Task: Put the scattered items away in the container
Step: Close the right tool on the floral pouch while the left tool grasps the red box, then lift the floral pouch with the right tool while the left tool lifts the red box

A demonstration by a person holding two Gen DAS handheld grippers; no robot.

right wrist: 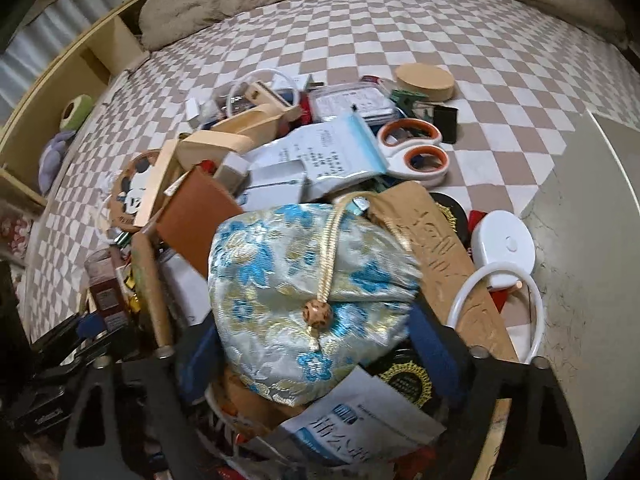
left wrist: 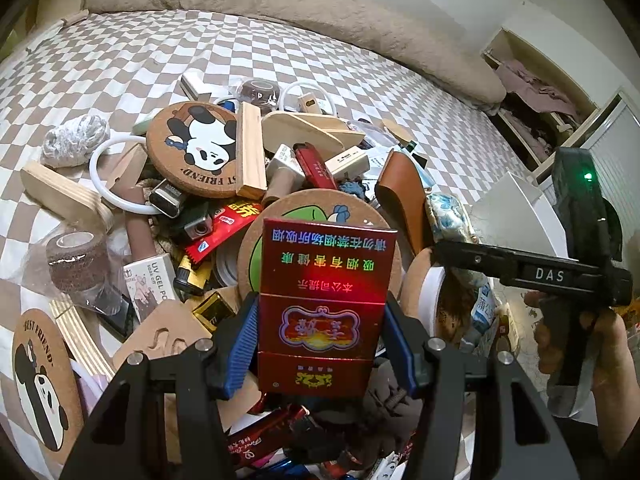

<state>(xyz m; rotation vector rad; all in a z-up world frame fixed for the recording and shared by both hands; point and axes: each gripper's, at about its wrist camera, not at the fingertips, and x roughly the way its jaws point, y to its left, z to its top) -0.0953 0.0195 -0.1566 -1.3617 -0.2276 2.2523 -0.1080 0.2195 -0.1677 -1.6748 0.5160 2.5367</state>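
Note:
My left gripper [left wrist: 322, 344] is shut on a red cigarette pack [left wrist: 326, 280], held upright between its blue pads above the heap. In the right wrist view a blue-and-gold brocade pouch [right wrist: 312, 292] with a bead cord sits between the blue pads of my right gripper [right wrist: 316, 348], which press on both of its sides. The pouch rests on top of the pile of scattered items. A pale white container [right wrist: 588, 248] stands at the right of the pile, and its corner [left wrist: 516, 208] shows behind the right tool, which a hand [left wrist: 600, 344] holds.
The heap lies on a checkered bedsheet [left wrist: 120, 60]: panda cork coasters [left wrist: 200, 144], wooden blocks [left wrist: 252, 152], white rings [right wrist: 496, 300], orange-handled scissors [right wrist: 420, 152], a brown wallet [right wrist: 196, 220], a tape roll [left wrist: 76, 260]. A beige blanket [left wrist: 280, 4] borders the far side and a wooden shelf [right wrist: 60, 92] the left.

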